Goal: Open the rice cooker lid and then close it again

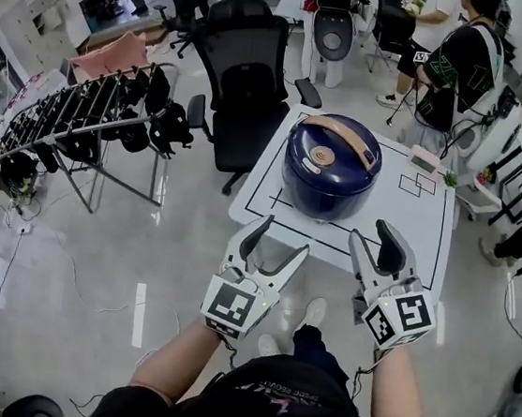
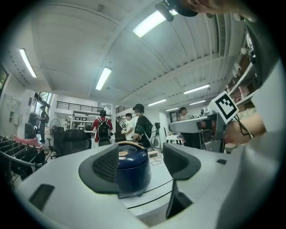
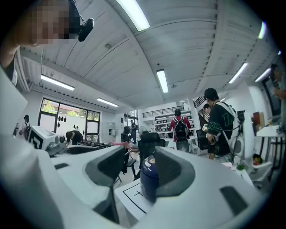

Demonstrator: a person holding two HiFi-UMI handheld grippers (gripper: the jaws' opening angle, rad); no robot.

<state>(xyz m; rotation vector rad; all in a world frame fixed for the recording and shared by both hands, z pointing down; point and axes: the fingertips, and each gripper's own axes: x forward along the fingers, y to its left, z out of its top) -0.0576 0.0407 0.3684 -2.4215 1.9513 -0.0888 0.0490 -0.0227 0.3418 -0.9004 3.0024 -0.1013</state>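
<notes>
The rice cooker [image 1: 330, 167] stands on a white table [image 1: 420, 222], a little toward the table's 10 o'clock side, inside a rectangle of thin black lines. It is dark blue, its lid is down, and a tan handle [image 1: 339, 132] lies across the top.

Both grippers hang at the table's 6 o'clock edge and are apart from the cooker. The left gripper [image 1: 283, 237] is at about 7 o'clock from the cooker and the right gripper [image 1: 371, 235] at about 5 o'clock. Each has its jaws spread and holds nothing. In each gripper view the cooker shows in the gap, farther off on the table.

The floor [image 1: 94, 258] is pale and shiny. A black office chair [image 1: 243, 87] stands at 10 o'clock of the table, and a drying rack [image 1: 84, 115] with dark items is at 9 o'clock. A person in a dark shirt [image 1: 458, 67] stands at 1 o'clock. Long ceiling lights [image 2: 149, 23] run over the room.
</notes>
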